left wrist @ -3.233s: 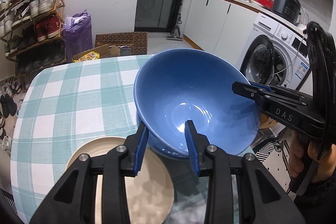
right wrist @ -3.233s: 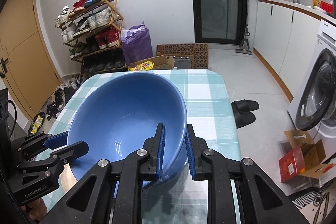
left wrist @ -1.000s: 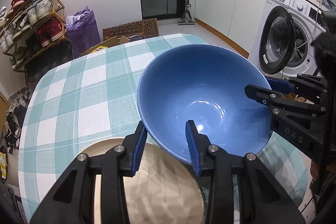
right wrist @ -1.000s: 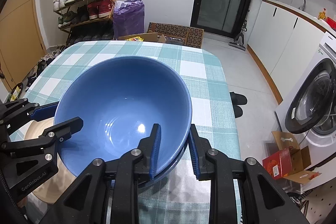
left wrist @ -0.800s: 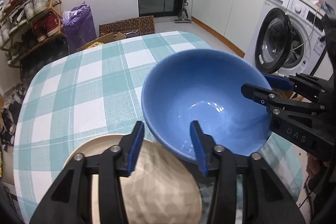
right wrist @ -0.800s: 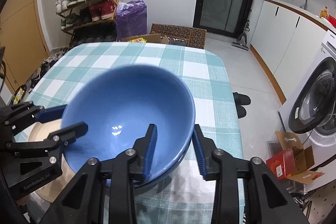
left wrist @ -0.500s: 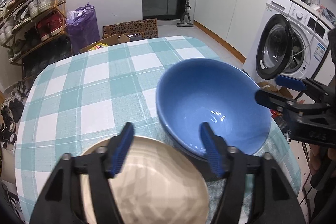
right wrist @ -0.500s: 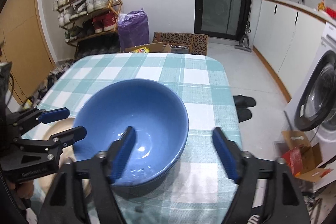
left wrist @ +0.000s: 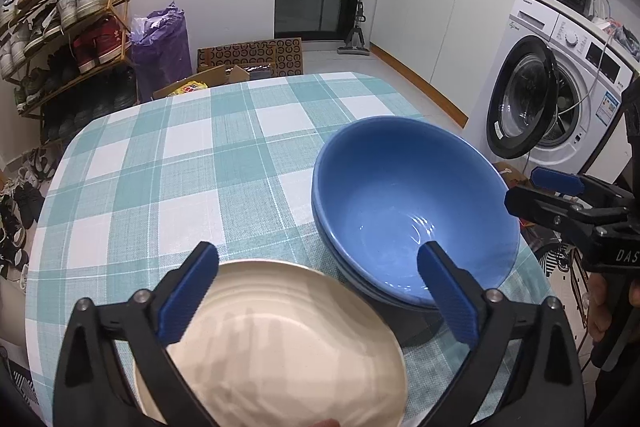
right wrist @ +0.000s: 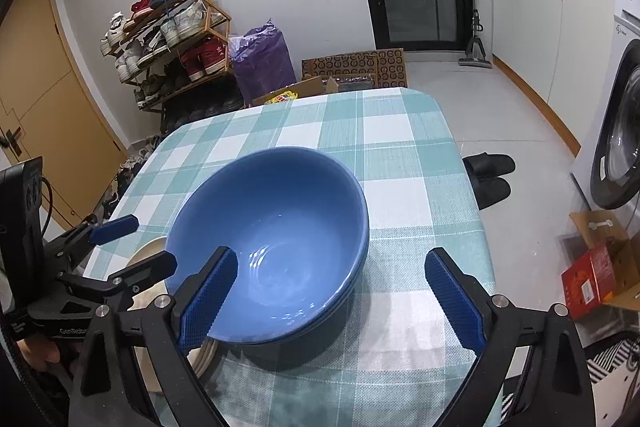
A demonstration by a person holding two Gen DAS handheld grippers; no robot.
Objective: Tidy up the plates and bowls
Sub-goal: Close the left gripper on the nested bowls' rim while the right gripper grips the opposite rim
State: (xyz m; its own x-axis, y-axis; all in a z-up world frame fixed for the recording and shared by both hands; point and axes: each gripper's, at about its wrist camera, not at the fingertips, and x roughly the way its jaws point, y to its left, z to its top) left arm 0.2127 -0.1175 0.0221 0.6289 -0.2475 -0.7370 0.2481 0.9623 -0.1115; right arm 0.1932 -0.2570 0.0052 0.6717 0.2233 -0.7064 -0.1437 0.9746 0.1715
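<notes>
A blue bowl (left wrist: 404, 203) sits nested in another blue bowl on the checked table; it also shows in the right wrist view (right wrist: 276, 227). A cream plate (left wrist: 276, 343) lies at the near edge, left of the bowls, and its rim (right wrist: 148, 251) peeks out in the right wrist view. My left gripper (left wrist: 318, 291) is open and empty, above the plate and the bowl's near rim. My right gripper (right wrist: 332, 297) is open and empty, just short of the bowls' right side. Each gripper shows in the other's view: the right gripper (left wrist: 540, 191), the left gripper (right wrist: 132, 247).
The teal-and-white checked tablecloth (left wrist: 180, 163) covers the table. A shoe rack (left wrist: 60, 27) and a purple bag (left wrist: 160, 43) stand beyond it. A washing machine (left wrist: 552, 87) and white cabinets are at the right. Slippers (right wrist: 488, 175) lie on the floor.
Both grippers held the top blue bowl by its rim, set it down into the lower bowl, then opened wide and drew back from it.
</notes>
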